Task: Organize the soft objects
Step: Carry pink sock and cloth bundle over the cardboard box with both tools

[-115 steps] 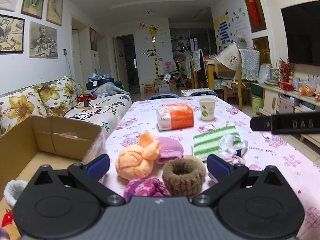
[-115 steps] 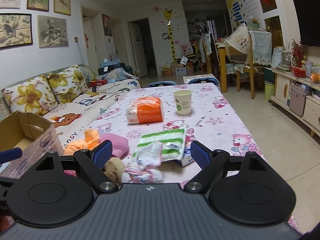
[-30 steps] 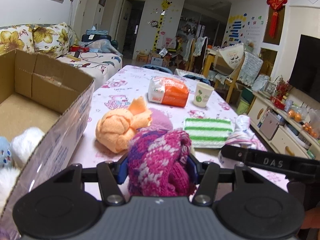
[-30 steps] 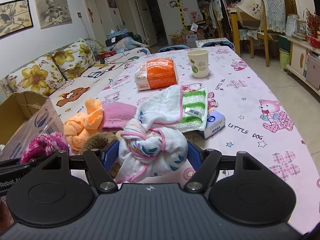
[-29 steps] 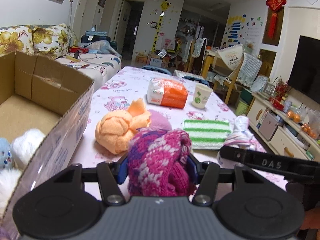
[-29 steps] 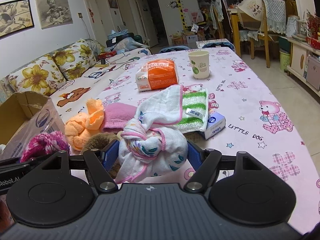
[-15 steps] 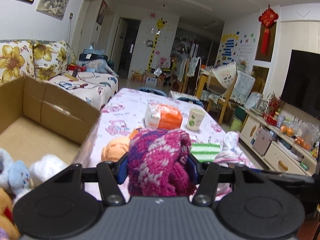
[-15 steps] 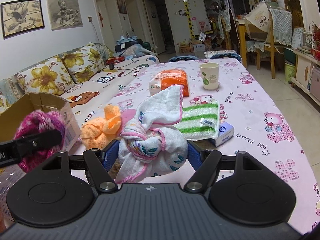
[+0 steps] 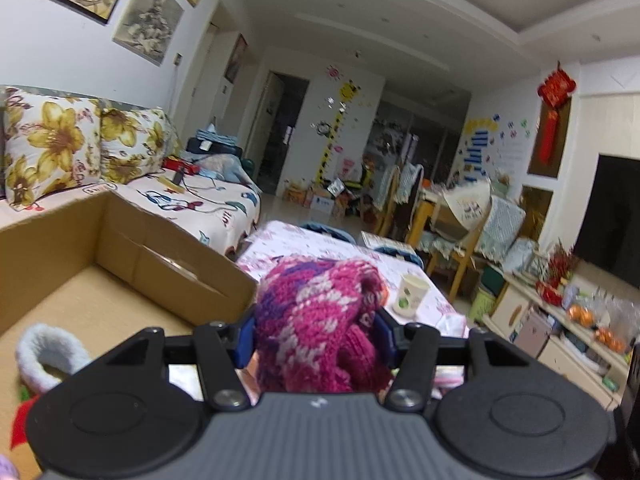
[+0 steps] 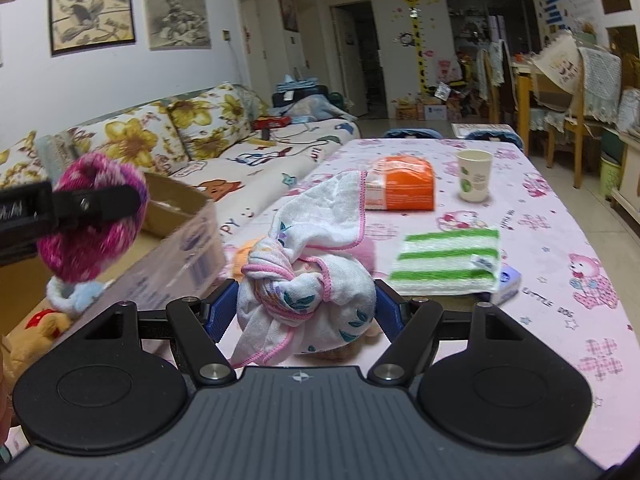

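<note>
Soft items were split between both grippers, the box and the table. Left gripper (image 9: 316,336) had its blue pads clenched on a magenta knit ball (image 9: 320,320), purple and white flecks in the yarn, bulging well above the fingers. From the right wrist view that same ball (image 10: 94,224) hung in the air over the near edge of the cardboard box (image 10: 180,240), clear of the table. Right gripper (image 10: 306,304) was grasping a knotted white cloth bundle (image 10: 308,280) with pink trim and teal leaf print; one corner of it stood up as a loose flap above the knot. Box sat at the left of the pink cartoon-print table (image 10: 540,240); its open interior (image 9: 80,300) held a fuzzy white ring (image 9: 50,356) at the near left, and the right view showed a pale blue plush piece (image 10: 76,294) and a tan toy with a red spotted patch (image 10: 36,328) in there too. Still on the table: an orange knotted towel (image 10: 244,254) and a pink item (image 10: 366,256), both mostly hidden behind the bundle, a green-and-white striped cloth (image 10: 448,262) lying partly over a small blue-white pack (image 10: 506,284), an orange-and-white tissue pack (image 10: 404,188) and a paper cup (image 10: 474,174) further back. Floral sofa (image 10: 160,140) ran along the left wall.
</note>
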{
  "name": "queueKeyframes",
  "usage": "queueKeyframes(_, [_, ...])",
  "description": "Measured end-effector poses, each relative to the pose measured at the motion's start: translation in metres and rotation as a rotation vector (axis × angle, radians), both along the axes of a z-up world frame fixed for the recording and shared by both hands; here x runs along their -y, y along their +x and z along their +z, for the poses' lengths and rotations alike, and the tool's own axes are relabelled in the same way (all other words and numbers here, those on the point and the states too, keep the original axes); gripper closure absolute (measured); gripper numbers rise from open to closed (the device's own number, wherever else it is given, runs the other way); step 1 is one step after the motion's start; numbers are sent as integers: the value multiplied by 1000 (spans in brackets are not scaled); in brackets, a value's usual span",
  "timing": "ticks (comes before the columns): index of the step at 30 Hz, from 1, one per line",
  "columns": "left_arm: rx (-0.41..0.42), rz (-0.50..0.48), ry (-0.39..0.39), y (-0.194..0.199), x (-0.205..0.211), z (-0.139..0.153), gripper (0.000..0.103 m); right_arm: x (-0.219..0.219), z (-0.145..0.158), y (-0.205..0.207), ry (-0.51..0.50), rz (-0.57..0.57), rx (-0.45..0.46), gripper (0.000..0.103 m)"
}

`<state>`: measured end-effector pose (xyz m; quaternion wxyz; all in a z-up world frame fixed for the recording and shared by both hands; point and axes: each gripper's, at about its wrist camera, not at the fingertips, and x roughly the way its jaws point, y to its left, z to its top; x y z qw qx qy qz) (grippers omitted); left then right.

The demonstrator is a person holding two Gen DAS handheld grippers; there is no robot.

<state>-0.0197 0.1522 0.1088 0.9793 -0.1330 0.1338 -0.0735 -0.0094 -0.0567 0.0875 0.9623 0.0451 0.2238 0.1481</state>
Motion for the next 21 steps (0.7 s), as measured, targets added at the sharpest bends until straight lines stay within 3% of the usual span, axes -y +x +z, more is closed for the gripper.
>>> queueKeyframes(12, [19,145,-106,-2,-41,7,47,-29,16,21,-18,110,61,14])
queueKeyframes(21, [-28,308,-157,2,-78,0,47,-72,21,36,-58,228,110,14])
